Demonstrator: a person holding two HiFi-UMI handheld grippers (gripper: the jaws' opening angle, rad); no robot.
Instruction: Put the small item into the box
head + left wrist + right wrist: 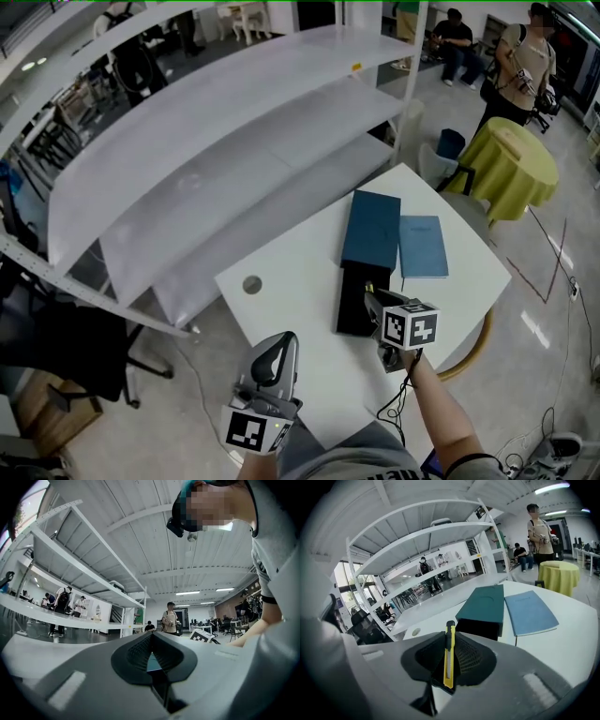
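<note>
A yellow and black utility knife [449,656] stands upright between the jaws of my right gripper [450,660], which is shut on it. In the head view the right gripper [372,298] hovers over the open black box [352,302], and only a bit of the knife [368,285] shows at its tip. The box's dark teal lid [372,228] lies slid back over the far half of the box. In the right gripper view the lid [483,603] and the black box [480,629] are just ahead of the jaws. My left gripper [274,354] is shut and holds nothing, low at the table's near edge.
A teal booklet [423,246] lies right of the box on the white table [291,319]. A small round grey cap [251,284] sits at the table's left. A white shelf rack [216,141] runs behind. A round yellow-green table [511,159] and people stand at far right.
</note>
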